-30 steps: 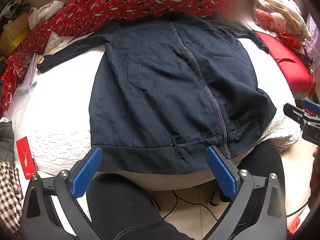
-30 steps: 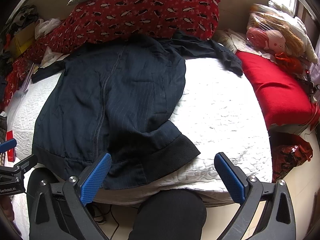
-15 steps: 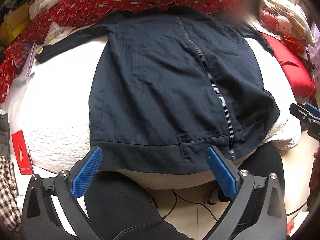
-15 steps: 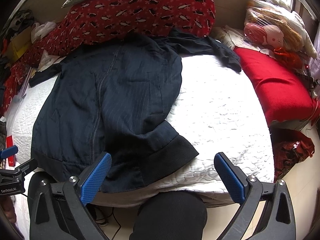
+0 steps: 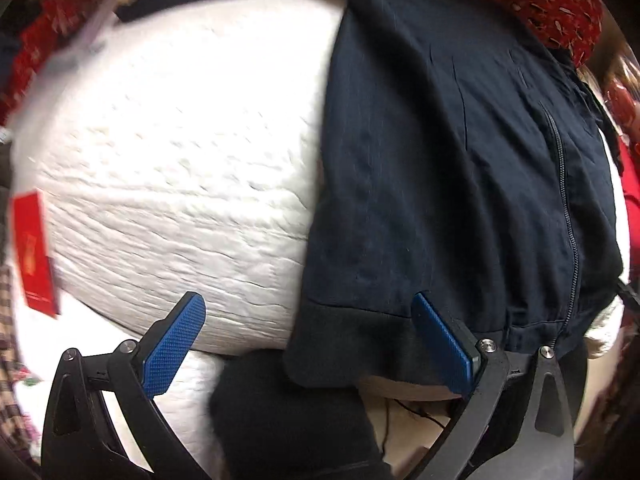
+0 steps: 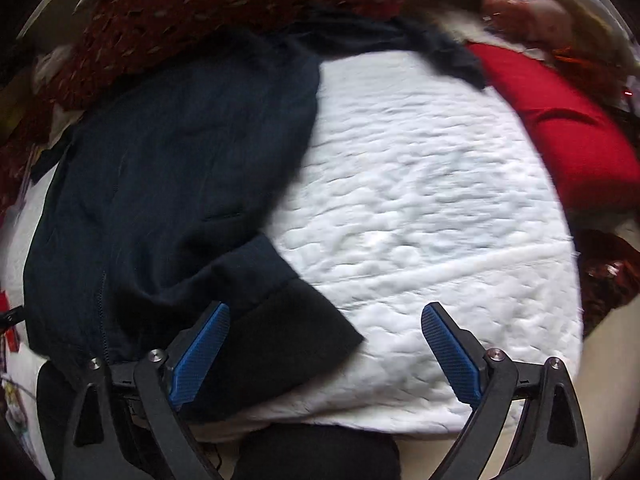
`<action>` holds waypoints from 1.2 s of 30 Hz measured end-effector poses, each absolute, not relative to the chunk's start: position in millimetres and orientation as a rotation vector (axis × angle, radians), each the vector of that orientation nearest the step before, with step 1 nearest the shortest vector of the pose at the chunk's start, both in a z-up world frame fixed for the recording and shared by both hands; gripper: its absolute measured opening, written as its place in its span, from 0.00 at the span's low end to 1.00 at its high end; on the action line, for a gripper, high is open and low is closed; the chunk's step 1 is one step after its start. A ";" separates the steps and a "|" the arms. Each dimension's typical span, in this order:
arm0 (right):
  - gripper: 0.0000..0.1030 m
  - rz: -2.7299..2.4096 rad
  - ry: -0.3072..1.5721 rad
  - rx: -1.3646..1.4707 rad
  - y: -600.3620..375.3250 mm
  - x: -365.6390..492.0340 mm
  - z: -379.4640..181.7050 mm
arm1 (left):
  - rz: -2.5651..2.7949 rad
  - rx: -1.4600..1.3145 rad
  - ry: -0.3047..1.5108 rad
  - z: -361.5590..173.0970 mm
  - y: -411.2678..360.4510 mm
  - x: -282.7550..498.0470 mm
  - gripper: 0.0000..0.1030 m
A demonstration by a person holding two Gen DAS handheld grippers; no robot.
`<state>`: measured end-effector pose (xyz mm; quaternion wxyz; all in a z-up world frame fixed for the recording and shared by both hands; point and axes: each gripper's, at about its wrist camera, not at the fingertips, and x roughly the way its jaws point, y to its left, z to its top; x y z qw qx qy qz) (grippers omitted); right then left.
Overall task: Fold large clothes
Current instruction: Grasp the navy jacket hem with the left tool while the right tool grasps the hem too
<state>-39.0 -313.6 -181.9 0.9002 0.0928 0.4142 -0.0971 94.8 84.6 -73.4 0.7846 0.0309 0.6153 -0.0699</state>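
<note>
While closing, right claw (image 6: 324, 350) empty.

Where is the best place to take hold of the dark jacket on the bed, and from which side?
Probably the two corners of the ribbed hem, taken from the near bed edge. The jacket lies flat, and this hem overhangs the white cover, so pads can close above and below it. The left tool stands open around one corner; the right tool is closing around the other.

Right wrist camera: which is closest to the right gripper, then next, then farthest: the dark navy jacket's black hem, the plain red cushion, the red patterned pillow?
1. Black hem of the navy jacket, between the closing right gripper pads.
2. Plain red cushion, right side.
3. Red patterned pillow, at the back.
</note>
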 end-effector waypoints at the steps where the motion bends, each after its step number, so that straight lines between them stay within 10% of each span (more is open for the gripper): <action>1: 0.44 -0.129 0.874 0.211 -309.7 -36.2 -184.7 | -0.168 0.061 1.326 -75.5 82.8 93.1 0.84; 2: 0.23 -0.072 0.877 0.220 -304.7 -36.6 -183.5 | -0.184 0.068 1.327 -76.8 79.8 91.0 0.73; 4: 0.11 -0.060 0.852 0.157 -295.2 -45.2 -172.9 | -0.214 0.095 1.349 -79.5 72.8 86.9 0.30; 6: 0.09 -0.035 0.803 0.165 -297.3 -62.3 -156.5 | -0.204 0.112 1.340 -73.2 71.3 81.4 0.21; 18: 0.06 -0.138 0.914 0.397 -342.7 -109.7 -200.3 | -0.187 0.062 1.379 -69.3 107.9 70.0 0.20; 21: 0.17 -0.134 0.851 0.445 -349.2 -110.5 -178.9 | -0.219 0.027 1.333 -51.1 118.3 73.5 0.22; 25: 0.51 -0.146 0.705 0.516 -361.2 -106.8 -153.8 | -0.231 0.047 1.291 -46.3 110.5 92.1 0.55; 29: 0.51 -0.200 0.768 0.502 -356.1 -67.4 -173.5 | -0.181 0.079 1.342 -59.8 83.4 122.1 0.55; 31: 0.42 -0.220 0.829 0.491 -351.2 -53.7 -188.5 | -0.166 0.065 1.385 -72.7 81.7 127.5 0.41; 32: 0.10 -0.202 0.855 0.481 -344.9 -48.7 -194.8 | -0.174 0.037 1.386 -71.4 80.6 127.9 0.36; 34: 0.03 -0.186 0.802 0.438 -336.3 -55.5 -184.5 | -0.165 0.043 1.358 -62.2 83.1 123.4 0.15; 36: 0.02 -0.154 0.684 0.453 -338.3 -76.1 -168.0 | -0.162 0.072 1.330 -56.5 87.4 116.6 0.15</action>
